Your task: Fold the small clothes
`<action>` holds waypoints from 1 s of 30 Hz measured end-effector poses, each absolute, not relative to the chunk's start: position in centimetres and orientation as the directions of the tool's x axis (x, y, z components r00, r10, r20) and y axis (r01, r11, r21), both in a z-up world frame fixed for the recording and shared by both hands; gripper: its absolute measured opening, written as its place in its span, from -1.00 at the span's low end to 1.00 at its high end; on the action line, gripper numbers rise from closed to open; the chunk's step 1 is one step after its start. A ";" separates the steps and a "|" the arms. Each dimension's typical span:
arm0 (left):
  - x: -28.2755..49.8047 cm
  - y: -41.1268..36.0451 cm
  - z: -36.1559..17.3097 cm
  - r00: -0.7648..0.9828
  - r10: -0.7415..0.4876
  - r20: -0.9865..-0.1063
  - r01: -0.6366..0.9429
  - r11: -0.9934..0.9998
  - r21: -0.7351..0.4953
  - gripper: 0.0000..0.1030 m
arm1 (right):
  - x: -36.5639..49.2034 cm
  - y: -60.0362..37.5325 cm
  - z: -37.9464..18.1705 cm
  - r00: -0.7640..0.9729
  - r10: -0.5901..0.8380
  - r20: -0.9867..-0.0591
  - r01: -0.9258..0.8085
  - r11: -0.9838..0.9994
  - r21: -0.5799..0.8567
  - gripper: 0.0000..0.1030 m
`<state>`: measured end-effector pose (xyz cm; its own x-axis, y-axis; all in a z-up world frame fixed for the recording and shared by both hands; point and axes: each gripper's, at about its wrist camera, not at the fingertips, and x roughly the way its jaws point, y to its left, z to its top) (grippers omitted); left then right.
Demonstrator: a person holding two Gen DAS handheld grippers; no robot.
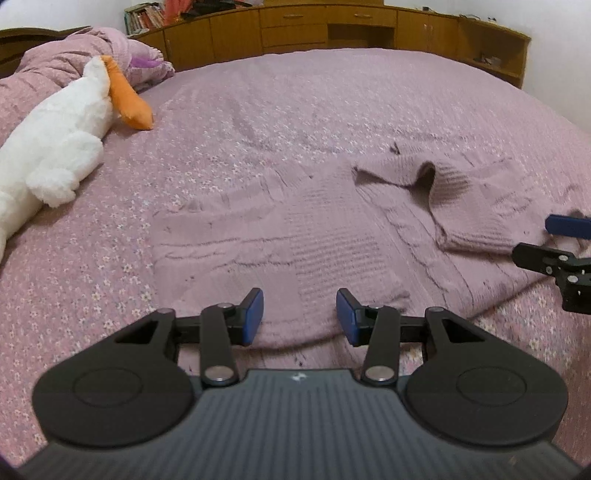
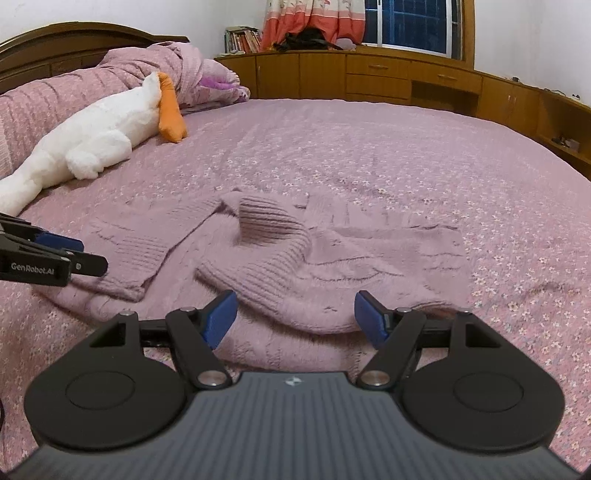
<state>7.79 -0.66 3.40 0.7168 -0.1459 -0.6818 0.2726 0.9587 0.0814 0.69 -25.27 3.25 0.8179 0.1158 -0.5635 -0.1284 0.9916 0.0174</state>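
Mauve knit sweater (image 1: 332, 236) lay flat on the bed (image 1: 295, 110), near edge towards the grippers; one sleeve (image 2: 266, 266) was folded across the body. Left gripper (image 1: 299, 317) hovered over the hem, jaws partly apart, nothing between the pads; right gripper (image 2: 295, 317) sat over the sleeve cuff, jaws wide, also empty. Judgement: soft, light, floppy chunky knit; should grip well but will sag and stretch; pinch at hem corners or shoulder seams, not mid-panel. Bedspread was same pink tone, soft and yielding, so edges were hard to read. White plush toy (image 1: 55, 147) lay well apart; wooden cabinets (image 1: 332, 29) ran behind.
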 end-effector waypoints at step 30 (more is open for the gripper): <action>7.1 -4.3 0.6 0.750 -0.125 -0.649 0.391 0.876 0.283 0.15 | 4.0 -22.2 0.4 0.830 0.087 -0.551 -0.220 0.959 -0.181 0.24</action>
